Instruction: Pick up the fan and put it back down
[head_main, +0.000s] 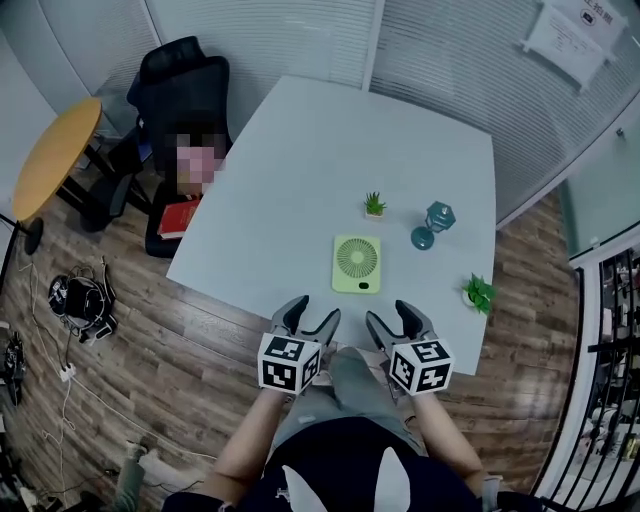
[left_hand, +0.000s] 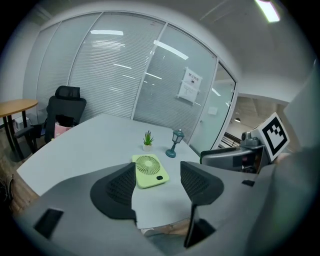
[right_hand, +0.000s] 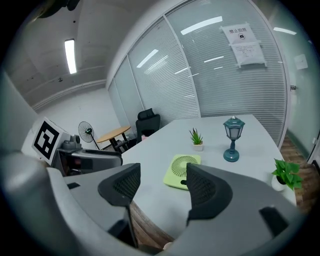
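Note:
A flat light-green fan (head_main: 357, 263) lies on the white table (head_main: 300, 170), close to its near edge; it also shows as the fan (left_hand: 149, 170) in the left gripper view and the fan (right_hand: 181, 171) in the right gripper view. My left gripper (head_main: 310, 322) is held just off the table's near edge, left of the fan, open and empty. My right gripper (head_main: 389, 322) is beside it, right of the fan, also open and empty. Both left gripper (left_hand: 157, 185) and right gripper (right_hand: 162, 187) point toward the fan from short of it.
A small potted plant (head_main: 374, 205) and a teal lantern (head_main: 432, 225) stand behind the fan. Another potted plant (head_main: 479, 292) sits at the table's right near corner. A black office chair (head_main: 180, 95) with a person in it is at the table's left; a round wooden table (head_main: 55, 160) is farther left.

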